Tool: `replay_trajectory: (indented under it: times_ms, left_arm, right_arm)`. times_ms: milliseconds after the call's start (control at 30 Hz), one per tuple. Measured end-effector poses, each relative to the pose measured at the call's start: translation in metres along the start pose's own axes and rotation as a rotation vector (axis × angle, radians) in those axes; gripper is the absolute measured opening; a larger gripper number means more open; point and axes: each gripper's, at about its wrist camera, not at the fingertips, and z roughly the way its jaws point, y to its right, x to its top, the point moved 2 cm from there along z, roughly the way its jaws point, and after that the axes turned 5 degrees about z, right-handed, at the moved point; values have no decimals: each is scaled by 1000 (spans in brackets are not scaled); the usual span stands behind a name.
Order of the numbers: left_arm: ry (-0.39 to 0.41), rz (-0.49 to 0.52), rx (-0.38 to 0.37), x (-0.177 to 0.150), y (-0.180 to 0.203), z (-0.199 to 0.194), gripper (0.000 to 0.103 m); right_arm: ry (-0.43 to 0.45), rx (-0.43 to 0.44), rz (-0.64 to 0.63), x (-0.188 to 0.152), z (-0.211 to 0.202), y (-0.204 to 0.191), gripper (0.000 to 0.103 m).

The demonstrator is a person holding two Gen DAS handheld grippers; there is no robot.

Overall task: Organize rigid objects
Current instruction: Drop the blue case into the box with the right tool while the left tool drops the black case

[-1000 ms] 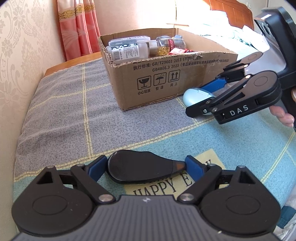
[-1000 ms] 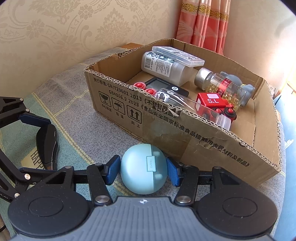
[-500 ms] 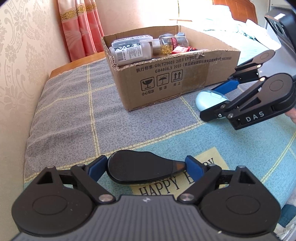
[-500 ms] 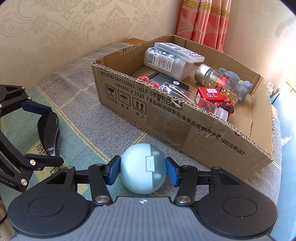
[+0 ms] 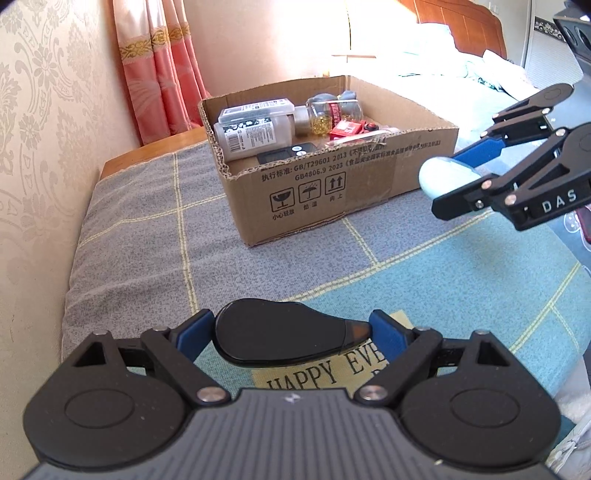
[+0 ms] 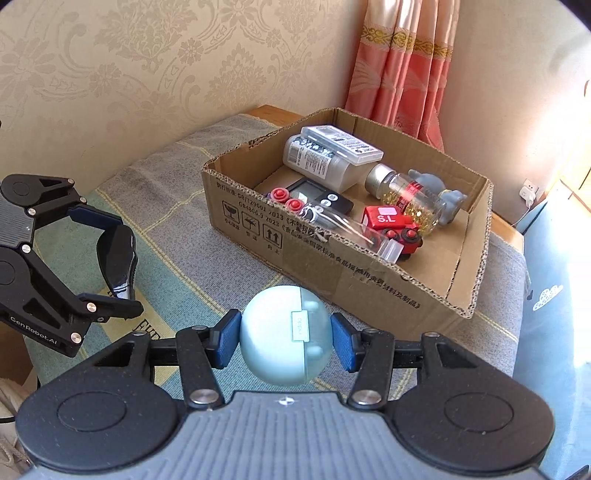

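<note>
My left gripper (image 5: 291, 334) is shut on a flat black teardrop-shaped case (image 5: 280, 332) and holds it above the blanket; it also shows in the right wrist view (image 6: 118, 254). My right gripper (image 6: 286, 338) is shut on a round pale-blue earbud case (image 6: 284, 332), lifted in front of the open cardboard box (image 6: 332, 266). In the left wrist view the right gripper (image 5: 465, 181) holds the blue case (image 5: 443, 175) beside the box's (image 5: 332, 188) right front corner. The box holds bottles, a red toy and a black device.
A grey and teal checked blanket (image 5: 147, 229) covers the surface. A patterned wall (image 6: 129, 74) and pink curtain (image 6: 399, 66) stand behind the box. A bed with a wooden headboard (image 5: 461, 26) lies beyond it.
Both grippers have risen with their objects still held, so the box now looks lower and farther away. The blue case is off the blanket.
</note>
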Motion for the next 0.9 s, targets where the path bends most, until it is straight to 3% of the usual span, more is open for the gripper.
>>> replay_trajectory:
  times_ms: [267,700,767,833,900]
  left_arm:
    - [37,1,5,6,3,-10,90]
    - [13,-34,25,5,-3,-7,90]
    - [13,-36,22,6,-3,-6,90]
    - [13,-33,20,9,-2,-6,90]
    - [20,-28,18,13,-1,-6,90]
  right_arm:
    - [92,-81,65,31,-23,40,58]
    - [54,-142,247,42,34,94,57]
    - [65,-139,258,43,33,96,67]
    - [93,-144,267,42,27,95,94]
    - [122,-148,270,42,17,94,103]
